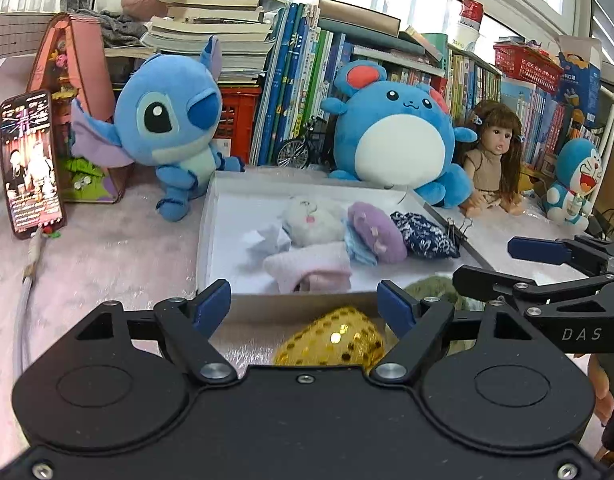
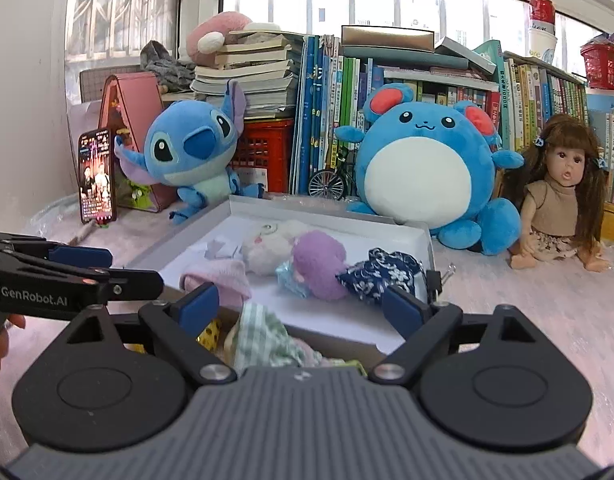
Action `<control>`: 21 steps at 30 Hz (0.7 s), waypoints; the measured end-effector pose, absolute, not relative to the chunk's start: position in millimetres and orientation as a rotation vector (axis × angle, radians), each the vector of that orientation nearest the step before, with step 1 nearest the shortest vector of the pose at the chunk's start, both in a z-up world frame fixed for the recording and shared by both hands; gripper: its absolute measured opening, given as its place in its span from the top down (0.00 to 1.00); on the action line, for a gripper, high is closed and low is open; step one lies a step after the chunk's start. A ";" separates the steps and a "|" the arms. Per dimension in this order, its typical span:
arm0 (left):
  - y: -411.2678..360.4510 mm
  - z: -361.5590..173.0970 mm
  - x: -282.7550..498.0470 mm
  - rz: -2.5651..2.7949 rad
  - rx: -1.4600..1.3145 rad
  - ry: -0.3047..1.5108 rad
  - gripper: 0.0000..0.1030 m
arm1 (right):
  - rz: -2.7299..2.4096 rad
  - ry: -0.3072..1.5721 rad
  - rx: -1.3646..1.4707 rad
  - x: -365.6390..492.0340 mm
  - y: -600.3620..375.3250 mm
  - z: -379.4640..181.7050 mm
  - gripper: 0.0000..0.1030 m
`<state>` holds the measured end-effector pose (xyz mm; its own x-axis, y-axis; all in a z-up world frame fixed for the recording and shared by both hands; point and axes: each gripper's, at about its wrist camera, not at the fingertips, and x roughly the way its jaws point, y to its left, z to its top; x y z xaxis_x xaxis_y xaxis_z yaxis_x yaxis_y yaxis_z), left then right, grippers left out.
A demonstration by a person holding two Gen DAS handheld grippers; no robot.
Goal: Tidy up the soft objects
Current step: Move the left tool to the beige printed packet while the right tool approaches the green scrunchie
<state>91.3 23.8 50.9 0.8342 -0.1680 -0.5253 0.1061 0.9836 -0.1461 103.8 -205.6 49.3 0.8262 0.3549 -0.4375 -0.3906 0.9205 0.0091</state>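
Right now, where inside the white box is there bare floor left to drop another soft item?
Free: the back-left floor of the white box, between its left wall and the white plush; also a front-right strip below the navy floral pouch. Crowded: the middle row, where pink cloth, white plush, purple plush and pouch touch.

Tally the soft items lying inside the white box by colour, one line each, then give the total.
In the white box:
White: 1, plush toy
Purple: 1, plush
Pink: 1, folded cloth
Navy floral: 1, pouch
Light blue: 1, cloth under the purple plush
Total: 5
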 end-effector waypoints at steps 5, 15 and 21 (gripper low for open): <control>25.0 41.5 80.6 -0.127 -0.092 0.570 0.23 | 0.378 0.440 -0.100 92.9 -207.3 41.2 0.09; 31.4 29.2 63.8 -0.089 -0.066 0.572 0.23 | 0.349 0.439 -0.128 78.0 -209.8 27.7 0.07; 34.0 22.1 55.7 -0.078 -0.066 0.583 0.23 | 0.338 0.446 -0.157 71.4 -209.5 19.4 0.06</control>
<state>55.7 34.0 22.1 0.8320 -0.0921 -0.5471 0.0547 0.9949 -0.0842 71.4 -209.5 19.4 0.8479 0.2851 -0.4469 -0.3533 0.9325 -0.0753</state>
